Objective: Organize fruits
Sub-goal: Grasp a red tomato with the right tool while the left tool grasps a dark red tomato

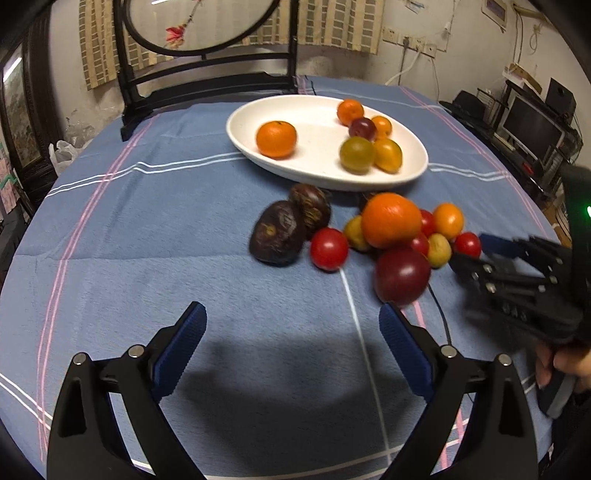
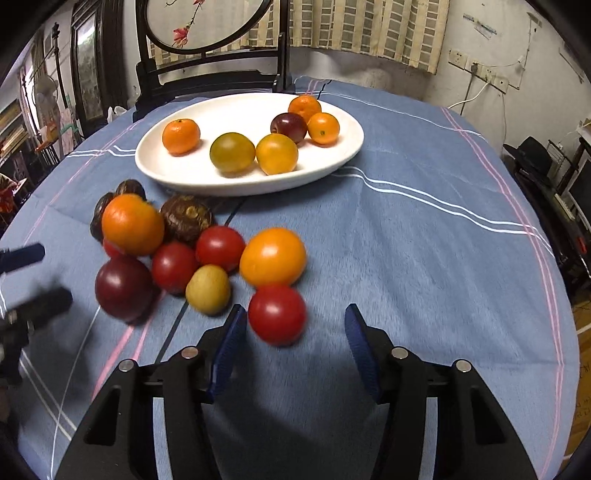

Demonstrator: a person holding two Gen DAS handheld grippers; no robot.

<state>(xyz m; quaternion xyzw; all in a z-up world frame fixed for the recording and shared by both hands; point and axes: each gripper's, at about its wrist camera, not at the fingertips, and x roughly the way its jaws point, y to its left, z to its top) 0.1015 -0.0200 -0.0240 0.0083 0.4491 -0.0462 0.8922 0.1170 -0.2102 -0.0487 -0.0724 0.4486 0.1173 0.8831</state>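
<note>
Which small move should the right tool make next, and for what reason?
Probably ease the right tool forward and a little left so the red tomato sits between its fingers, then close. The tool is open, the tomato lies just ahead, near the left finger, apart from the pile, and the plate still has room.

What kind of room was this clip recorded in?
Most likely a lived-in home room, not a lab: a round table under a blue striped tablecloth, a dark carved wooden chair, patterned curtains, and a monitor on cluttered shelving to one side.
</note>
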